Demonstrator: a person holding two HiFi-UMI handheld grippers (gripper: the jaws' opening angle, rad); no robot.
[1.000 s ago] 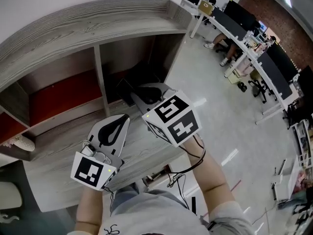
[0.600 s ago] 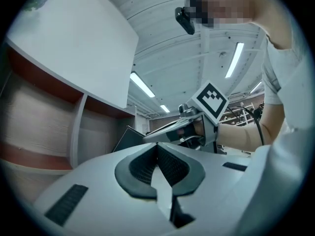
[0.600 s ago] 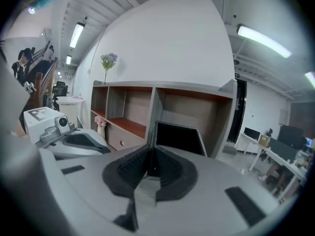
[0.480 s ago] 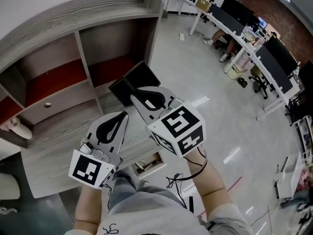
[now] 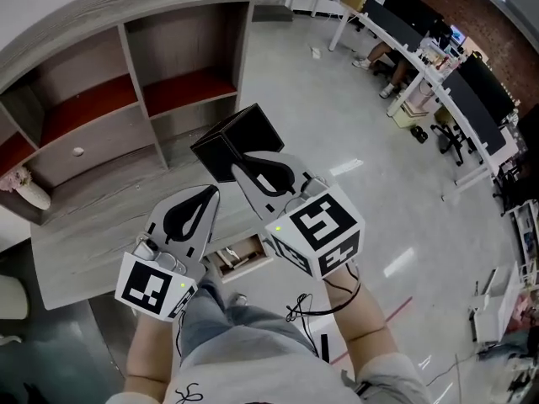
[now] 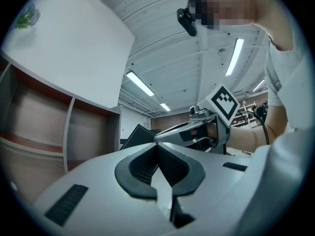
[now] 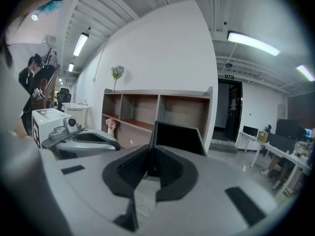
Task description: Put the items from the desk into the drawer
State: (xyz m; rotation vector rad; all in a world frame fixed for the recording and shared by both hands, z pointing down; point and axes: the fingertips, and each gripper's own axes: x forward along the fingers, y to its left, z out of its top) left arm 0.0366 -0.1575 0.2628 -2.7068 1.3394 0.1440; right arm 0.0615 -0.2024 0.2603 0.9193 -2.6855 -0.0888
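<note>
Head view: the right hand-held gripper (image 5: 246, 162) sits at frame centre, its jaws narrow and clamped on one thin wall of a black box (image 5: 242, 133). The box is open-sided, tilted and carried in the air, with pale floor (image 5: 320, 116) behind it. Right gripper view: the pads pinch the box wall (image 7: 177, 136) edge-on, and the rest of the box stands up beyond the jaw tips. The left hand-held gripper (image 5: 205, 195) is just left of centre, beside the right one. In the left gripper view its jaws (image 6: 158, 150) are closed together with nothing between them. The grey wood-grain surface (image 5: 84, 242) runs across the lower left of the frame. Below its near edge, at lower centre, a drawer (image 5: 261, 247) stands pulled out, with small contents inside that are too small to name. A shelf unit (image 5: 126, 66) with red-floored compartments fills the upper left. The box is well above the drawer and not in it.
</note>
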